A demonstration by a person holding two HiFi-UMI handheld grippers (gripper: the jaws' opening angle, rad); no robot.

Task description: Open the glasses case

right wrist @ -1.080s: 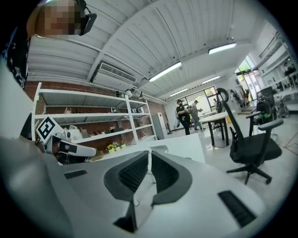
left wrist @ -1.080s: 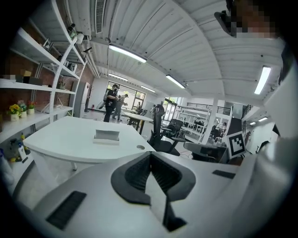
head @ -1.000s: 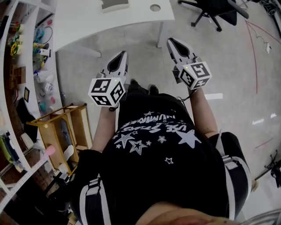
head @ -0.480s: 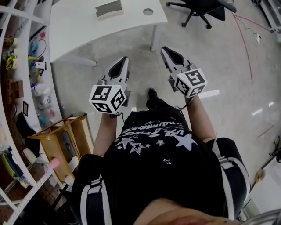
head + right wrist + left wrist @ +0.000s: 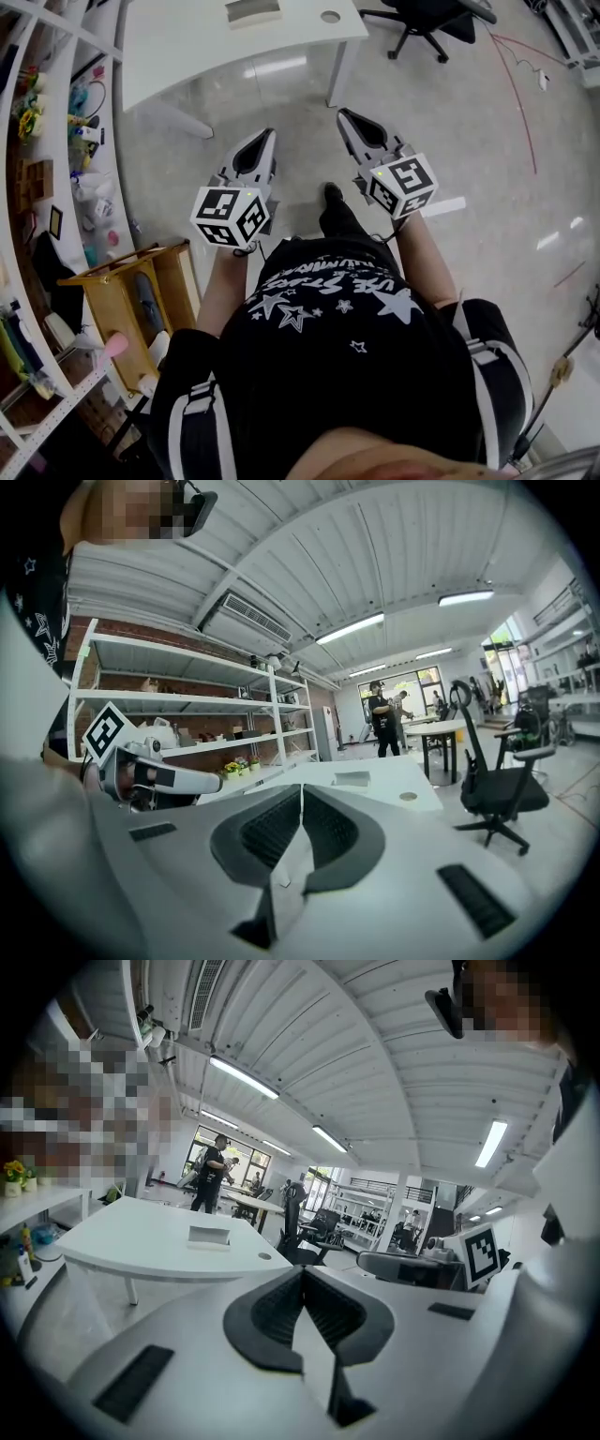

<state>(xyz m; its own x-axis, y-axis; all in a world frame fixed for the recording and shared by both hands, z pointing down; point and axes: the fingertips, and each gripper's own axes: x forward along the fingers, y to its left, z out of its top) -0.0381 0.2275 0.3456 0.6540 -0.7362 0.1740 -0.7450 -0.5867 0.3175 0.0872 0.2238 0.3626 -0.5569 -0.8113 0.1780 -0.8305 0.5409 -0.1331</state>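
Observation:
The glasses case (image 5: 253, 9) is a small pale oblong thing lying on the white table (image 5: 187, 47) at the top of the head view. It is also seen far ahead, as the case (image 5: 208, 1236) in the left gripper view and the case (image 5: 352, 779) in the right gripper view. My left gripper (image 5: 265, 134) and right gripper (image 5: 342, 112) are held side by side over the floor, well short of the table. Both point toward it. Each has its jaws together with nothing between them, the left gripper (image 5: 302, 1269) and the right gripper (image 5: 301, 787) alike.
A round cable hole (image 5: 330, 16) is in the tabletop right of the case. White shelves (image 5: 56, 112) full of small items run along the left, with a wooden rack (image 5: 131, 281) beside me. A black office chair (image 5: 431, 19) stands at the right of the table. People stand far off.
The person has stepped forward toward the table, with one foot now out in front. Both grippers moved along with the step and stayed shut.

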